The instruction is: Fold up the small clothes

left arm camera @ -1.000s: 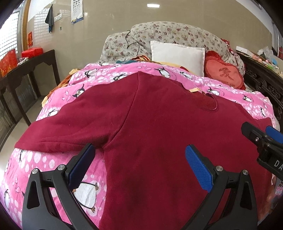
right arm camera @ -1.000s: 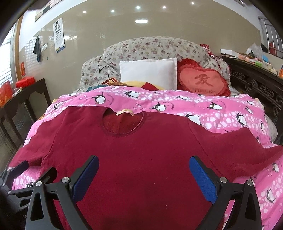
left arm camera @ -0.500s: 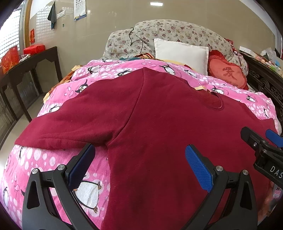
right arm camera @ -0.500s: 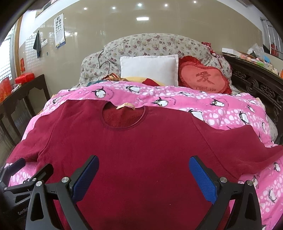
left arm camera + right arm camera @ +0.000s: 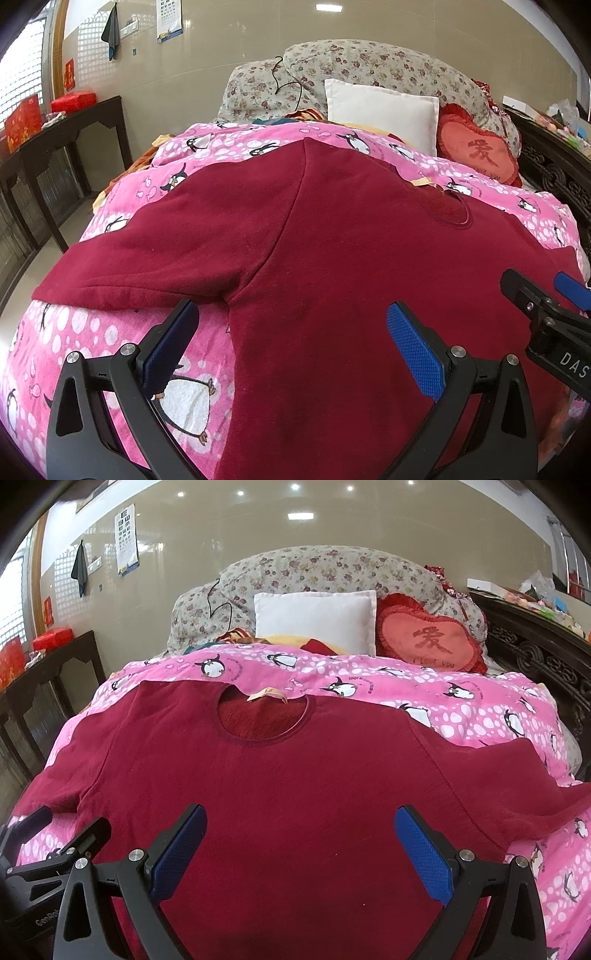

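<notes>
Only your right view shows the sweater's (image 5: 295, 794) neck label (image 5: 266, 695). Your left hand-held gripper (image 5: 291, 332) and right hand-held gripper (image 5: 299, 834) hover wide open above it, holding nothing.

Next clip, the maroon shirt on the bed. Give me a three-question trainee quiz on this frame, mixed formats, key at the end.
1. True or false: the maroon shirt lies spread flat on the penguin blanket, neckline toward the pillows.
2. Multiple choice: the left tool is
A) clamped on a sleeve
B) open, holding nothing
C) out of view
3. Fill in: in the right wrist view, the cushion right of the white pillow is shaped like a ____.

Key
1. True.
2. B. The right tool is open too.
3. Heart: the red heart cushion.
</notes>
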The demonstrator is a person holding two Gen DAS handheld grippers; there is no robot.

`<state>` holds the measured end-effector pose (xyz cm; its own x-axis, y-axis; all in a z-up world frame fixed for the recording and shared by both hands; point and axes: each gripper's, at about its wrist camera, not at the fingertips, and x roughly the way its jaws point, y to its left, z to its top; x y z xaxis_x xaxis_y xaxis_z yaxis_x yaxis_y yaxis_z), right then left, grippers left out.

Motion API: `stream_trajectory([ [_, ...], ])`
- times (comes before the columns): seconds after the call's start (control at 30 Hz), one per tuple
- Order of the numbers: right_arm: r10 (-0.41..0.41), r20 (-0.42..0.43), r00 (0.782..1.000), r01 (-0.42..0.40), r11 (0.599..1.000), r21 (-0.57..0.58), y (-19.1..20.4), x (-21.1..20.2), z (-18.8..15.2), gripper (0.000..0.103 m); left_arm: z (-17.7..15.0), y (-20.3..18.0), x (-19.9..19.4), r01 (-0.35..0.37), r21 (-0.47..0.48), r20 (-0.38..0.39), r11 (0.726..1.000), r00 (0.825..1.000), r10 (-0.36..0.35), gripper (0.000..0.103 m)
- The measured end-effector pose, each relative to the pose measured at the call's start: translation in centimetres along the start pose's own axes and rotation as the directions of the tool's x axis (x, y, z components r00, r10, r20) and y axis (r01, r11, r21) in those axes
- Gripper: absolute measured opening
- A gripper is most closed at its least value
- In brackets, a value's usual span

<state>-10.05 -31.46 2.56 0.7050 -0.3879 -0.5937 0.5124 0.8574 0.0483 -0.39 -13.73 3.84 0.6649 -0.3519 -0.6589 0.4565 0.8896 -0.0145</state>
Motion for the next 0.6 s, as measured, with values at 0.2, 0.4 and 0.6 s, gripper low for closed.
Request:
stream_trajectory([
  [0.2,0.020,-0.002,1.000,-0.020,1.000,0.004,0.3,-0.1,0.0,0.101,0.3,1.4,-0.7,0.015,-0.065,0.003,0.998,1.000,-0.015,0.102],
  [0.4,0.046,0.002,0.999,-0.046,0.999,-0.018,1.4,-0.6,-0.1,0.101,1.0,5.2,-1.5,0.000,-0.189,-0.011,0.982,1.000,-0.002,0.102],
  [0.6,0.047,-0.021,0.999,-0.048,0.998,-0.045,2.3,0.0,-0.5,0.101,0.8,8.2,-1.8,-0.032,-0.273,-0.020,0.961,0.999,0.028,0.102],
])
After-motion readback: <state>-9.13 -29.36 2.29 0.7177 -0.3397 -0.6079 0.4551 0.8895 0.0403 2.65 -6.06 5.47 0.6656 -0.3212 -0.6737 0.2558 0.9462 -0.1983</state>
